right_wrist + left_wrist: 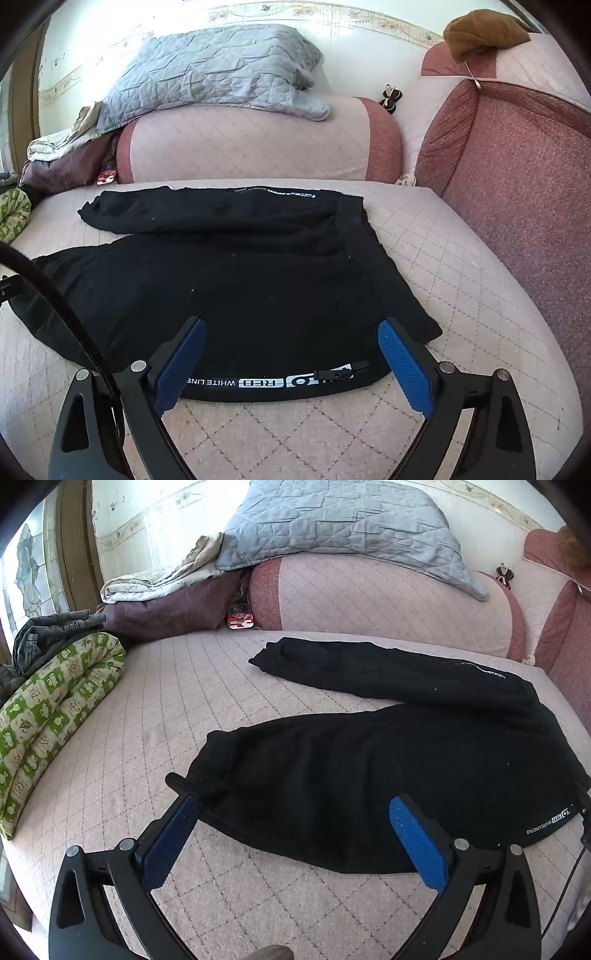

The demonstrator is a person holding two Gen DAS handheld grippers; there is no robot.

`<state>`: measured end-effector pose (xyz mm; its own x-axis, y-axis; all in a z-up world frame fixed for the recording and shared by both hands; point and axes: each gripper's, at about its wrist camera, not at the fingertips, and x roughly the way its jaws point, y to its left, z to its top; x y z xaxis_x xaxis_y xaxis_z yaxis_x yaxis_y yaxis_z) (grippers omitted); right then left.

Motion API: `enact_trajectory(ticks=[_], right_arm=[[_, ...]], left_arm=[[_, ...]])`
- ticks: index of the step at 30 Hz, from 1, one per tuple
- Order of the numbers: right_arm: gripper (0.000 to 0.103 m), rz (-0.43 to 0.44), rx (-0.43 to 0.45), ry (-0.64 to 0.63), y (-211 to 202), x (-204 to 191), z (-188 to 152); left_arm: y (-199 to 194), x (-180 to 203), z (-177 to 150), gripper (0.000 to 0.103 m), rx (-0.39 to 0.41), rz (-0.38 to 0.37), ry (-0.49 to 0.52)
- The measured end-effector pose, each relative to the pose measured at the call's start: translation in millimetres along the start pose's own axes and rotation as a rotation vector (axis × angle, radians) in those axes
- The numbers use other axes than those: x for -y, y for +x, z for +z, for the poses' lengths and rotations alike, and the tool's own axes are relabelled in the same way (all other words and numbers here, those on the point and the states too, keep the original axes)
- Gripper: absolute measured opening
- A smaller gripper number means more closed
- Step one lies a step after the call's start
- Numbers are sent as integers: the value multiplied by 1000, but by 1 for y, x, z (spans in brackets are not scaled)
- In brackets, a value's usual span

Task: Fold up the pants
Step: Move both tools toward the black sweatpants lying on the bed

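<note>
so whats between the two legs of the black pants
Nothing but a bare wedge of quilted pink cover separates the legs of the black pants, widening toward the cuffs; the left wrist view shows it best.

Black pants (236, 280) lie spread flat on the pink quilted cover (461, 266), legs running left. The right gripper (291, 332) hovers wide open over the near edge with its white lettering, gripping nothing.
</note>
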<state>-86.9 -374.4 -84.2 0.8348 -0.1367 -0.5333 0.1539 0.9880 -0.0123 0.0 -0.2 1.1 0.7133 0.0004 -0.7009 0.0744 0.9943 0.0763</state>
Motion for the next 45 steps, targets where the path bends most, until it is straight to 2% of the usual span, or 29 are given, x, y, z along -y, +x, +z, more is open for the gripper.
enact_trajectory(ticks=[3,4,21,32,40,45], right_arm=[[97,-3,8,-3,-2,-1,1],[97,-5,9,-3,-3,-2,1],[97,3,-11,4,4,-1,-5],[98,4,-13,4,4,-2,-8],[98,3,-13,3,4,-3,-9],[98,-2,4,3,2,-2,-13]], left_arm=[[6,-2,-4,103,-3,-3,-2],[4,2,-8,103,19,10,4],[14,0,-12,103,-36,-3,21],[30,0,-19,103,-111,-11,26],[44,2,-32,103,-189,-28,36],[44,1,-40,103,-210,-43,17]])
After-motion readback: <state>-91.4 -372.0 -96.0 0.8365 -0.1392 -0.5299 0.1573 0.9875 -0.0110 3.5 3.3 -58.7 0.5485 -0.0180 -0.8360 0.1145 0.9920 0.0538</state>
